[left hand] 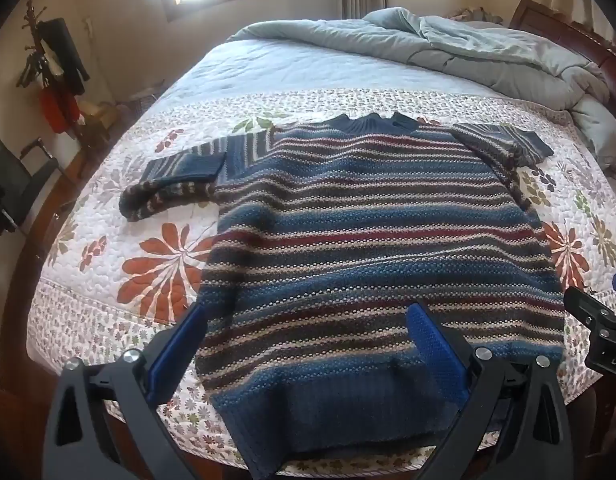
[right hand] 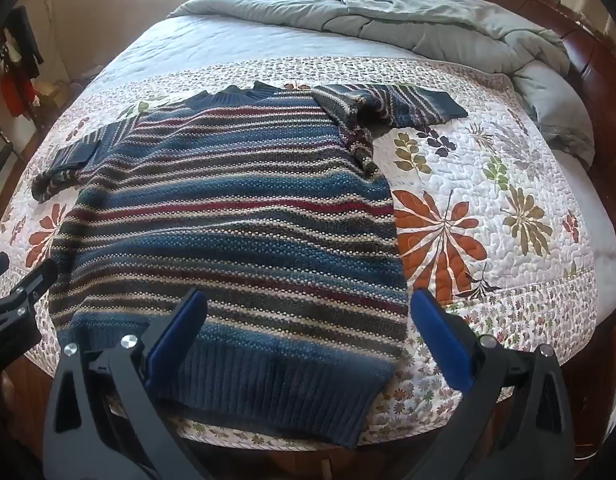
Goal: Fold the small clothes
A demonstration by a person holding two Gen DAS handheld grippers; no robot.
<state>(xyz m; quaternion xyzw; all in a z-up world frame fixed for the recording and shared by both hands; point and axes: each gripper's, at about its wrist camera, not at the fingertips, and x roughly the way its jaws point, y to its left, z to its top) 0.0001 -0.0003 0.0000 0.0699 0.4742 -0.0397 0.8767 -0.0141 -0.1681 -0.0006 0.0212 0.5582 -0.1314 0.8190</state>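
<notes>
- The bed (left hand: 348, 68) carried everything: a floral quilt (left hand: 163, 264) covered its near half, and a grey duvet (left hand: 488, 52) lay bunched toward the far right corner by the headboard.
- The striped sweater (left hand: 372, 240) lay flat on the quilt, centred along the bed's near edge, its ribbed hem (right hand: 275, 392) reaching that edge and its collar (left hand: 372, 122) pointing toward the far side.
- Its body was spread out and unfolded. The left sleeve (left hand: 175, 184) was doubled back on itself near the quilt's left edge, and the right sleeve (right hand: 396, 110) stretched out toward the right edge.
- By my reading, folding had barely begun: the sleeves still had to come in over the body, and the body still had to be folded.
- The left gripper (left hand: 308, 344) hovered over the hem's left corner, jaws spread wide, holding nothing.
- The right gripper (right hand: 308, 328) hovered over the hem's right corner, jaws likewise wide apart and empty.
</notes>
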